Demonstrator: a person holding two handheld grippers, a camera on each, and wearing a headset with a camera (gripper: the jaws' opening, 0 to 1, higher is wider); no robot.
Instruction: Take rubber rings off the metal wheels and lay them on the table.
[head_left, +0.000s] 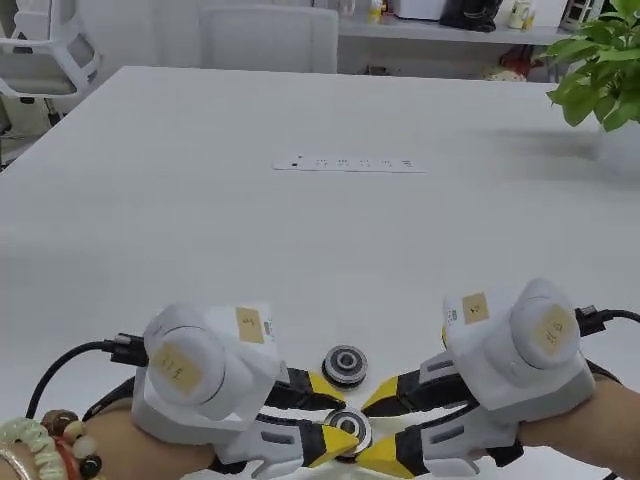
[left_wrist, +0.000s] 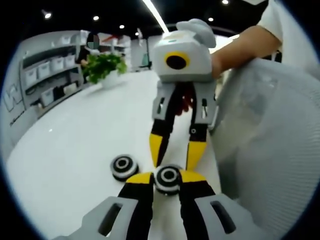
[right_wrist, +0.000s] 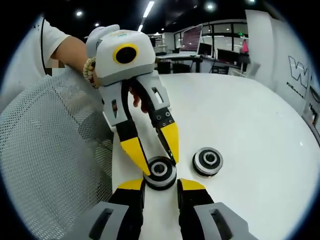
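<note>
- From where I stand, the main risk is crowding. Both grippers have their tips on one small near wheel (head_left: 350, 428), so a tug on its black rubber ring (left_wrist: 167, 190) could make the yellow tips knock together.
- The wheel sits close to the near edge of the white table (head_left: 200, 200). If either grip slips, I'd expect it to squirt out and roll off.
- The left gripper (left_wrist: 166, 177) has its jaws drawn narrow, its tips pressed to opposite sides of that wheel.
- The right gripper (right_wrist: 161, 184) comes in from the opposite side, its jaws equally narrow and its tips touching the rim on both sides.
- The second wheel (head_left: 345, 365) lies just beyond, untouched, its ring still on.
</note>
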